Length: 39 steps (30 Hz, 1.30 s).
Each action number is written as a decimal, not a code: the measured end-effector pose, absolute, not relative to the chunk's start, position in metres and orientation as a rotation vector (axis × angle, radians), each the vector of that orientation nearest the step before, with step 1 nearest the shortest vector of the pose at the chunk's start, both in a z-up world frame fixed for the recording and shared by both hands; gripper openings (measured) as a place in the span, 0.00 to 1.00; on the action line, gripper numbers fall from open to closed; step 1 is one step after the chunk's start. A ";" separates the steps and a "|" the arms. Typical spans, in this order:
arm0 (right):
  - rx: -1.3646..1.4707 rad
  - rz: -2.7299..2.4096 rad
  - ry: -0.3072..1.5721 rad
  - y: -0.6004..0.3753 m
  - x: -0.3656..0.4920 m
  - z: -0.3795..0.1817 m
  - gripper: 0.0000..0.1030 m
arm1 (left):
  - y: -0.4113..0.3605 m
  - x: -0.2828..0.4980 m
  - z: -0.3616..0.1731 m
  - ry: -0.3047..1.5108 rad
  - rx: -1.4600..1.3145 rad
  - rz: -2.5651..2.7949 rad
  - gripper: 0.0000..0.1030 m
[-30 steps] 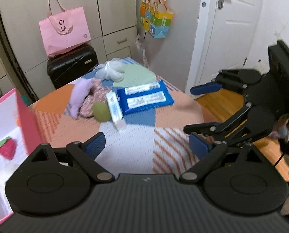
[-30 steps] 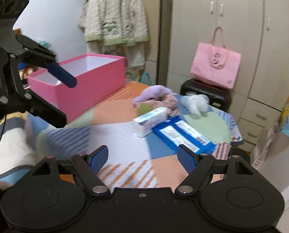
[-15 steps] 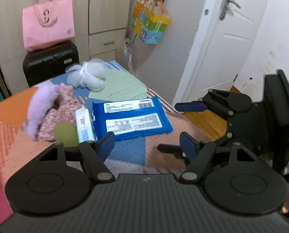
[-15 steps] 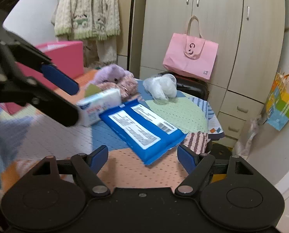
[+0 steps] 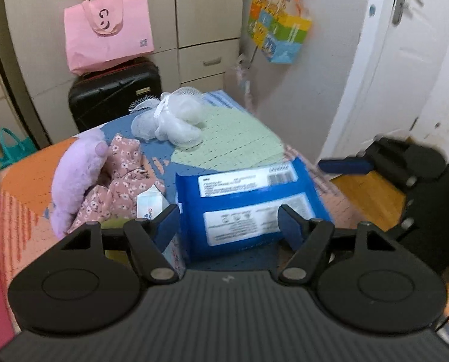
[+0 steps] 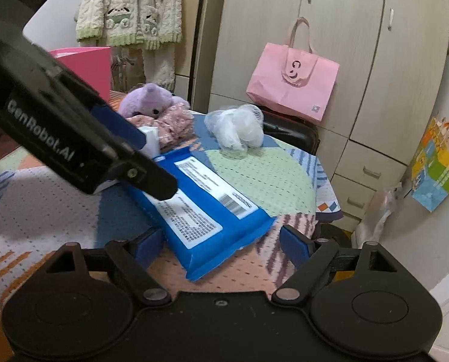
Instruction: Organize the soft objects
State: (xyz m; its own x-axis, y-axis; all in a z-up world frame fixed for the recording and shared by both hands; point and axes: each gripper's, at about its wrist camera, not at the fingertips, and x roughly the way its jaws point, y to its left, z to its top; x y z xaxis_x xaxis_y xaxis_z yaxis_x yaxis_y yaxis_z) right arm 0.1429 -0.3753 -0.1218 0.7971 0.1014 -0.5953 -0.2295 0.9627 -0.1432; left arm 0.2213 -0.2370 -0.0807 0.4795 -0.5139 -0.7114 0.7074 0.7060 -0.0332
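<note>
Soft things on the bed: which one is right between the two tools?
The blue wipes pack. It lies flat between both open tools, left tool and right tool. The purple plush and white mesh puff sit farther back.

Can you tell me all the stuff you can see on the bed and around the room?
wipes pack: one, blue, near bed corner
tissue pack: one, white, left of the wipes
plush toy: one, purple, on the floral cloth
floral cloth: one, pink
mesh sponge: one, white, on the green patch
box: one, pink, far left
paper bag: one, pink, on the suitcase
suitcase: one, black
gift bag: one, multicoloured, hanging
left gripper: open over the wipes
right gripper: jaws opening, around the wipes' corner
</note>
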 end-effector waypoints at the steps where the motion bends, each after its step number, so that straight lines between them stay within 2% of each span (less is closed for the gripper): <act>1: -0.203 0.179 0.625 -0.379 0.144 -0.122 0.85 | -0.239 0.220 -0.082 0.760 0.295 -0.749 0.69; 5: -0.209 0.169 0.620 -0.387 0.145 -0.124 0.85 | -0.247 0.220 -0.085 0.763 0.312 -0.726 0.69; 6: -0.215 0.171 0.617 -0.388 0.145 -0.124 0.85 | -0.248 0.221 -0.085 0.768 0.304 -0.720 0.73; 13: -0.195 0.210 0.600 -0.394 0.147 -0.128 0.85 | -0.253 0.219 -0.088 0.786 0.210 -0.666 0.79; 17: -0.109 0.257 0.607 -0.400 0.152 -0.132 0.85 | -0.259 0.219 -0.090 0.795 0.180 -0.663 0.88; 21: -0.065 0.278 0.595 -0.402 0.158 -0.137 0.85 | -0.260 0.224 -0.089 0.811 0.166 -0.665 0.90; 23: -0.060 0.290 0.586 -0.402 0.159 -0.138 0.79 | -0.258 0.226 -0.089 0.816 0.157 -0.674 0.89; 25: -0.059 0.299 0.580 -0.403 0.158 -0.137 0.61 | -0.254 0.227 -0.088 0.829 0.135 -0.704 0.88; 27: -0.067 0.293 0.574 -0.405 0.156 -0.135 0.54 | -0.251 0.229 -0.087 0.837 0.108 -0.704 0.86; 36: -0.145 0.286 0.560 -0.418 0.161 -0.134 0.54 | -0.261 0.238 -0.089 0.796 0.142 -0.630 0.85; 39: -0.217 0.327 0.541 -0.414 0.162 -0.134 0.61 | -0.269 0.237 -0.090 0.802 0.176 -0.649 0.85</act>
State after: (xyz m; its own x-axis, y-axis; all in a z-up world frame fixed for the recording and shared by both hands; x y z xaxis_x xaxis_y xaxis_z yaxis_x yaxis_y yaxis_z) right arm 0.1624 -0.4140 -0.1337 0.8076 0.2467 -0.5356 -0.3597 0.9258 -0.1159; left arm 0.2368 -0.2693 -0.0900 0.5147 -0.4722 -0.7156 0.6010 0.7940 -0.0916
